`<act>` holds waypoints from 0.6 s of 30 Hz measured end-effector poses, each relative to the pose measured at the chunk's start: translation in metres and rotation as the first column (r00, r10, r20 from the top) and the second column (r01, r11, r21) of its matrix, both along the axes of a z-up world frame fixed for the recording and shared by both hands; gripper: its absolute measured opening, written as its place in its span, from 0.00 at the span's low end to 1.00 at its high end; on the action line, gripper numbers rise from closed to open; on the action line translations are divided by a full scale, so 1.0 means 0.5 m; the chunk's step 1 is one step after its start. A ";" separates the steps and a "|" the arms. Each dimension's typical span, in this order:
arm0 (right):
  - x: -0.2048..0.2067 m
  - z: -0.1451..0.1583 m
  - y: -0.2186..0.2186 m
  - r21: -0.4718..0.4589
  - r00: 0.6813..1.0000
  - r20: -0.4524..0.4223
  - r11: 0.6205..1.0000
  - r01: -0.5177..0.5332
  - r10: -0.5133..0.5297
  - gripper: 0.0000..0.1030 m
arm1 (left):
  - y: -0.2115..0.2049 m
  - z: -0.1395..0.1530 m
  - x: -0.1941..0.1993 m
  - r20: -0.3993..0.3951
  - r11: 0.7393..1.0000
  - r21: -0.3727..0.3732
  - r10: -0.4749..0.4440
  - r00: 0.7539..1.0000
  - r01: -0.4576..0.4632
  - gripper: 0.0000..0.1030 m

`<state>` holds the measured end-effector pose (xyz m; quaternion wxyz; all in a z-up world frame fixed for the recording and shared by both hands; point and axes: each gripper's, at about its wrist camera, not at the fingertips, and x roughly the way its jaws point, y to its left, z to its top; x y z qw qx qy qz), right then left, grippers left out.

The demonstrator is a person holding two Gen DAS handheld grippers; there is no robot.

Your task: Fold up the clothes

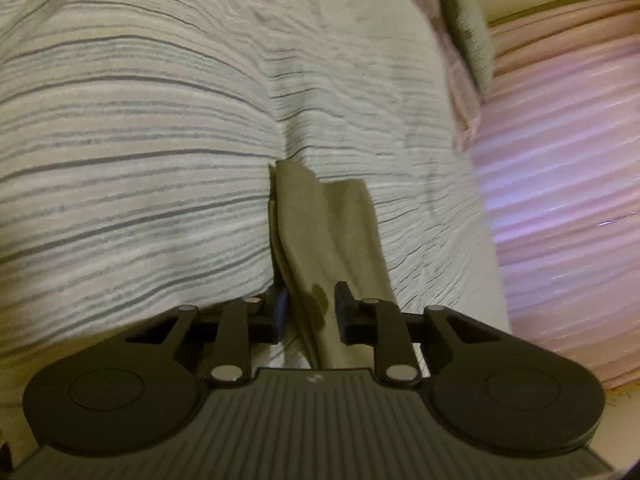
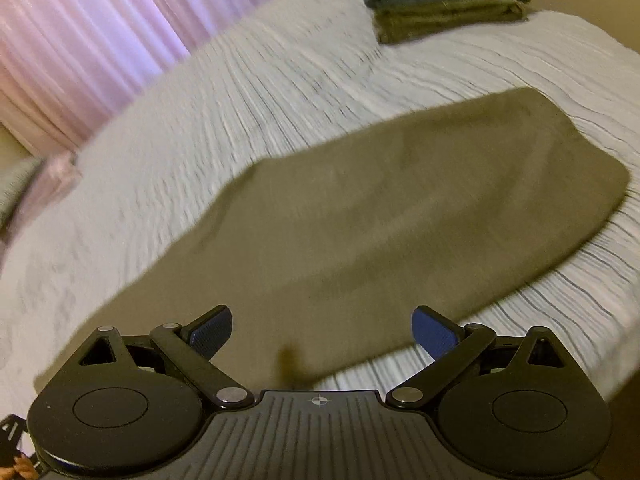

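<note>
Pink curtains (image 2: 80, 36) hang behind a bed (image 2: 280, 92) spread with a white, grey-striped cover, seen through two fisheye wrist cameras, both smeared by motion blur. On the bed lies an olive-brown garment (image 2: 380, 216), flattened into a long band that runs from the near edge, under the right tongs (image 2: 322, 330), out toward the bed's right side. Its near end is cut off behind the tool body, and blur hides any seams or sleeves, so the kind of garment cannot be told. The right tongs stand wide, blue pads facing each other with nothing between them, poised over the cloth; whether they touch it cannot be made out.

At the far edge of the bed sits a stack of folded clothes (image 2: 444, 0) in green, grey and olive, its top cropped by the frame.

From the left wrist camera, the left tongs (image 1: 310, 312) are drawn narrow on a bunched strip of the same olive-brown garment (image 1: 324, 232), which rises from between the fingers and ends in a ragged, folded edge against the striped cover (image 1: 140, 140). The cloth's lower part disappears behind the tool. Toward the bed's upper right corner in this view, a pale pillow (image 1: 468, 40) and a pink fabric edge are only partly visible, both blurred.
</note>
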<state>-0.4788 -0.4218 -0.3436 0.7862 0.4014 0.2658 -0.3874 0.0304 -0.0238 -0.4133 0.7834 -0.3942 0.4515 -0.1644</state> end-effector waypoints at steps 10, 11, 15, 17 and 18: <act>-0.148 -0.026 0.100 -0.119 0.987 0.128 0.986 0.116 -0.101 0.96 | -0.012 0.040 -0.003 0.170 0.985 0.125 -0.137 0.976 0.117 0.02; -0.164 -0.023 0.109 -0.115 0.986 0.130 0.986 0.122 -0.107 0.96 | -0.021 0.058 -0.004 0.197 0.980 0.152 -0.161 0.967 0.132 0.02; -0.221 -0.013 0.137 -0.131 0.982 0.123 0.979 0.159 -0.143 0.96 | -0.078 0.133 -0.022 0.310 0.955 0.227 -0.255 0.916 0.189 0.02; -0.244 -0.011 0.143 -0.128 0.977 0.130 0.975 0.183 -0.167 0.96 | -0.120 0.175 -0.049 0.373 0.939 0.257 -0.315 0.873 0.229 0.02; -0.249 -0.011 0.142 -0.125 0.976 0.130 0.974 0.191 -0.175 0.96 | -0.148 0.199 -0.072 0.413 0.925 0.281 -0.358 0.838 0.257 0.02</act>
